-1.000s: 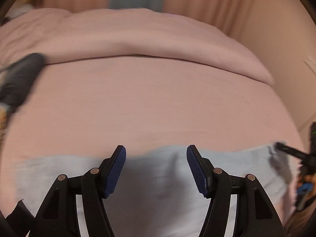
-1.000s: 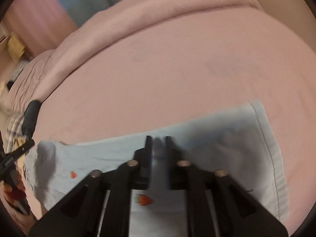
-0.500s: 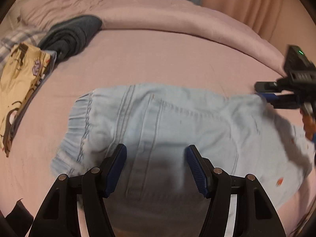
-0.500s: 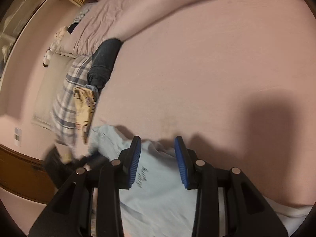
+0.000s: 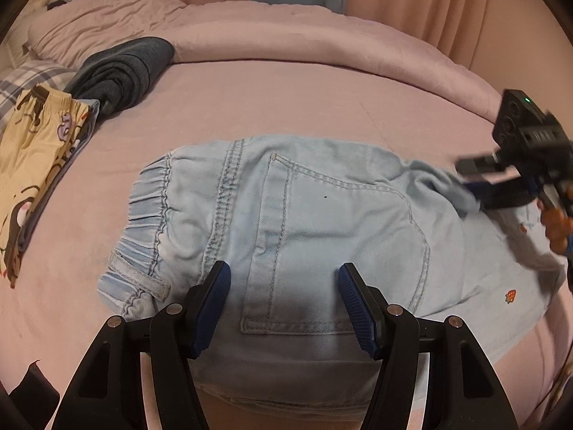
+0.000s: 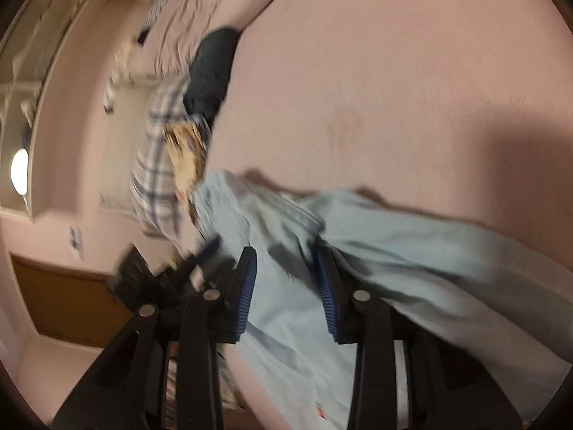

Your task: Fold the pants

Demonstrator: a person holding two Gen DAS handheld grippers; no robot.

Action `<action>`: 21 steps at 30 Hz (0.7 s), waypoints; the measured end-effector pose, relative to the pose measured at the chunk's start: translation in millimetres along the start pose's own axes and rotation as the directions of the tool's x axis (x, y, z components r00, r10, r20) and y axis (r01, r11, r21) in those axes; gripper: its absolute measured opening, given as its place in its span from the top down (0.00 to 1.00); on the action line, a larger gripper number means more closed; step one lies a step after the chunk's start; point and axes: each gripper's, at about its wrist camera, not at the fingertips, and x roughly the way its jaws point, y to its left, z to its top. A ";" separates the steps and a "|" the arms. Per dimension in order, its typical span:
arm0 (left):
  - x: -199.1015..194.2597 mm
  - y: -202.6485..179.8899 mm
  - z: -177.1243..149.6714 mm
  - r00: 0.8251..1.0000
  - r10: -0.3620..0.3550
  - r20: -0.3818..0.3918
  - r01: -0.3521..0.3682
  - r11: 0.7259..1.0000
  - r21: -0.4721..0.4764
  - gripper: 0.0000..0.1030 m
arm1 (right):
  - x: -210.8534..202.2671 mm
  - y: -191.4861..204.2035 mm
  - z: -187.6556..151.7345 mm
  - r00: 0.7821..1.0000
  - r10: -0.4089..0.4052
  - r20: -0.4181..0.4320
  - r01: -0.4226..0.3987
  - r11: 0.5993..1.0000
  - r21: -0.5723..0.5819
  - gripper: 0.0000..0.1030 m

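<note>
We see the left gripper [image 5: 283, 301] with its blue pads set well apart above the pants [image 5: 304, 222], nothing between them and no cloth pinched; whether the tips touch the denim we cannot tell. The right gripper [image 6: 286, 286] has its pads parted by a narrower gap, and a rumpled fold of the pants [image 6: 358, 251] lies ahead of and between the tips; the picture is too blurred to show any pinch, and the pads look clear of the cloth. From the left wrist view, the right gripper [image 5: 476, 182] reaches in from the far right, its tips at a bunched leg.

The pants are pale blue denim, lying on the pink bed [image 5: 304, 100] directly ahead of the left gripper. The elastic waistband [image 5: 150, 208] sits ahead and to the left, a back pocket straight ahead, and a small strawberry mark [image 5: 511, 295] off to the right.

Beyond the pants, the bed is bare up to the rolled duvet [image 5: 286, 32]. Far left of the left gripper lie a dark folded garment [image 5: 125, 68] and a yellow printed garment [image 5: 35, 150].
</note>
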 end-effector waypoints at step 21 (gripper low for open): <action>-18.1 16.4 1.3 1.000 -0.007 -0.013 0.008 1.000 0.023 0.57 | -36.2 21.8 47.0 0.951 -0.208 0.226 0.231 0.970 -0.078 0.92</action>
